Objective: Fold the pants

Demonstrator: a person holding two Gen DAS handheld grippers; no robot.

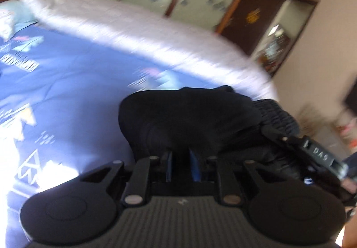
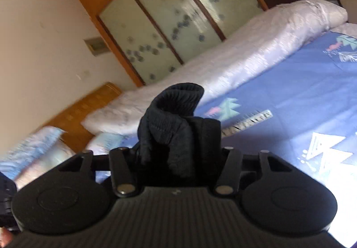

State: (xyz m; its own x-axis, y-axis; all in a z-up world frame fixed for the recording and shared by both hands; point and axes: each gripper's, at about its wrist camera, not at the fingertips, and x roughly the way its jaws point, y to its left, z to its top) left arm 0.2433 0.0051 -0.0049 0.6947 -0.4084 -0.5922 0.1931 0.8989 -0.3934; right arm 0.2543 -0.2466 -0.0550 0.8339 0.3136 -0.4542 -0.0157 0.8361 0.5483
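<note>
Lettering "DAS" on right gripper [image 1: 321, 154] beside black pants [image 1: 189, 121].

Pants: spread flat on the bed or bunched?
Bunched. The dark pants are gathered in both claws, the ribbed waistband curling upward, above the blue bedsheet.

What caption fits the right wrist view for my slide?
Right gripper shut on the dark ribbed-knit pants, bunched above a blue patterned bedsheet.

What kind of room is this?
Most likely a bedroom in a home. There is a bed with a blue patterned sheet, a rolled white quilt along its far side, and a wooden wardrobe with frosted sliding doors behind.
</note>
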